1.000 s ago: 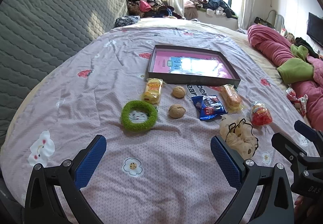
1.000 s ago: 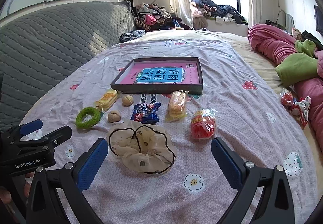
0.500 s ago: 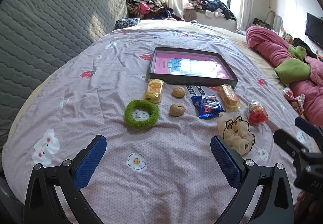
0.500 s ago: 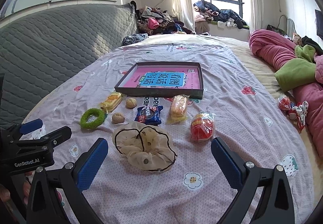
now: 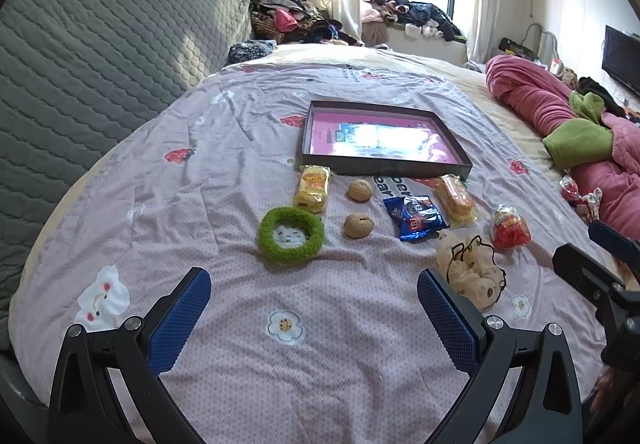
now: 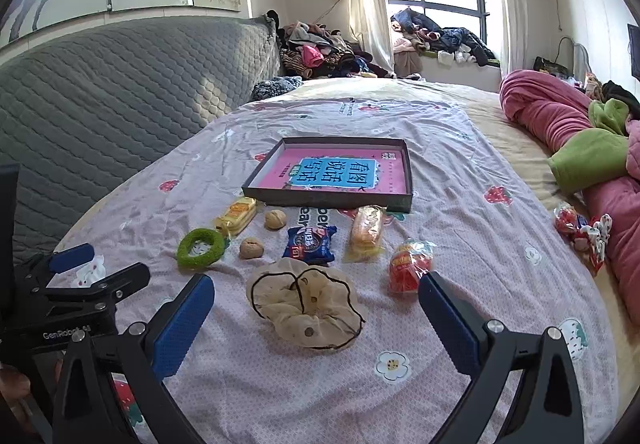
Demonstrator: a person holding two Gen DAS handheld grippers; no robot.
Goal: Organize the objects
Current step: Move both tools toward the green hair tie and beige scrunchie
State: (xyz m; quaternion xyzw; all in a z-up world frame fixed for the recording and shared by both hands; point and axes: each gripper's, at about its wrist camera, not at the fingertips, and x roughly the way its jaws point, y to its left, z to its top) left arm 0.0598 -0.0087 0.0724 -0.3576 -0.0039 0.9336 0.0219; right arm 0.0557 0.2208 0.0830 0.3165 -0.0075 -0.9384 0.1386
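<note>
Both grippers hang wide open and empty above the near edge of the bed [image 5: 168, 228], which suggests a survey pose: nothing is picked yet, and the whole spread is in view of each camera. The left gripper [image 5: 314, 318] faces the green ring [image 5: 290, 235] at about 12 o'clock. The right gripper [image 6: 316, 318] has the beige scrunchie [image 6: 306, 308] just ahead of it between the fingers, so that looks the likeliest first grab.

The loose things lie in a loose band just short of the shallow box [image 6: 332, 199], whose near wall sits at 12 o'clock of them all. The box holds only a pink and blue printed sheet and appears to be the intended container. In the right wrist view, the yellow snack pack [image 6: 236, 215] sits at 10 o'clock, with two walnuts [image 6: 275, 219] [image 6: 251, 248] to its right. The blue cookie packet [image 6: 310, 243] lies dead ahead, the orange cake bar [image 6: 366, 230] is at 1 o'clock, and the red candy bag [image 6: 410, 266] is at 2 o'clock. None touches the box, so every item remains to be moved.
</note>
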